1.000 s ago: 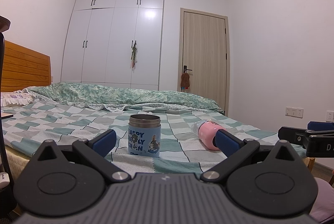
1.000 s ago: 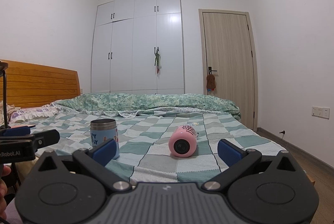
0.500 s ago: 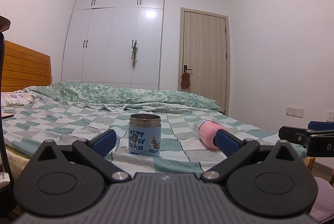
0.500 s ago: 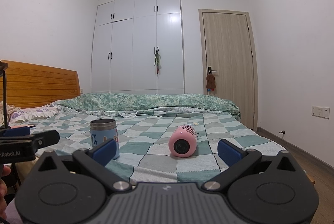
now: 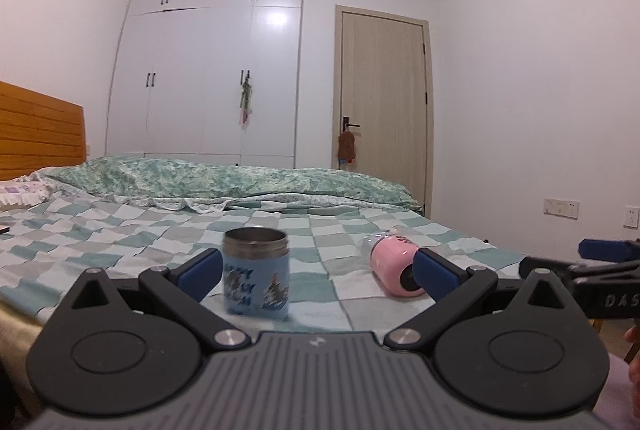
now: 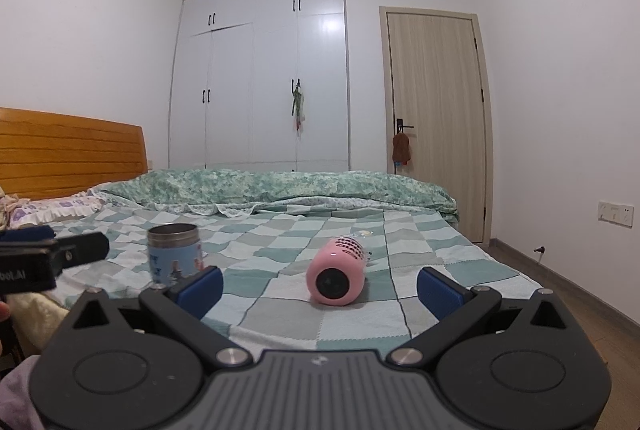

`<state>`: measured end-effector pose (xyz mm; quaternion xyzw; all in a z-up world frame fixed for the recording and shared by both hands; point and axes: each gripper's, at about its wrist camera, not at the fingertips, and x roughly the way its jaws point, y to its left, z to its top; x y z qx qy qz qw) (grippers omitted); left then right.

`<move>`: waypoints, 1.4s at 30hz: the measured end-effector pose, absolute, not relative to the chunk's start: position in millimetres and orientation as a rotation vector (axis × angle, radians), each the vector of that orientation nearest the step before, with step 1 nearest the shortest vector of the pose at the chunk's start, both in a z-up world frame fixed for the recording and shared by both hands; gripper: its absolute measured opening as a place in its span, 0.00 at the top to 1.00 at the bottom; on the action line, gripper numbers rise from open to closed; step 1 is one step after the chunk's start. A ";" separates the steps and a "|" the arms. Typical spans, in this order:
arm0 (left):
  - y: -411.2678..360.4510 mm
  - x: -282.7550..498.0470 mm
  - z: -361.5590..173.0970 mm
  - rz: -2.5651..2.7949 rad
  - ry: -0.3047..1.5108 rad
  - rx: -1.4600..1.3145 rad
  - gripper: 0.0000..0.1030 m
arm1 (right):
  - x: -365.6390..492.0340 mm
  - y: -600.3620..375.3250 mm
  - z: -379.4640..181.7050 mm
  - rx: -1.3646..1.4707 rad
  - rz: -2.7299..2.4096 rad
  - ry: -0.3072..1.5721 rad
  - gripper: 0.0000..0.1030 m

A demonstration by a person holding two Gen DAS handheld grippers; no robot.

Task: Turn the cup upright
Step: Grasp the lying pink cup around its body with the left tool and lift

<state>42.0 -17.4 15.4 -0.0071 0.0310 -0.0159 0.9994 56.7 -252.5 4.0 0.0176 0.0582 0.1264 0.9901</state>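
A pink cup (image 6: 337, 272) lies on its side on the checkered bed, its dark base toward me; it also shows in the left wrist view (image 5: 394, 267). A blue cup (image 5: 256, 272) with a steel rim stands upright to its left, also in the right wrist view (image 6: 174, 254). My left gripper (image 5: 316, 274) is open and empty, with the blue cup just ahead of its fingers. My right gripper (image 6: 320, 286) is open and empty, facing the pink cup from short of it.
The bed (image 6: 280, 314) has a green-and-white checkered sheet, a rolled green quilt (image 6: 280, 185) at the back and a wooden headboard (image 6: 68, 149) at left. White wardrobe (image 6: 260, 77) and a door (image 6: 436, 117) stand behind. Wooden floor (image 6: 560, 290) lies right.
Both grippers have moved forward and slightly up toward the bed; the cups look nearer and larger. Both stay open. The cups have not moved.
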 end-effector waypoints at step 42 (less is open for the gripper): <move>-155.8 464.3 -3.4 -0.135 1.088 0.057 0.15 | 380.2 -347.2 -28.8 -0.048 0.352 0.449 0.00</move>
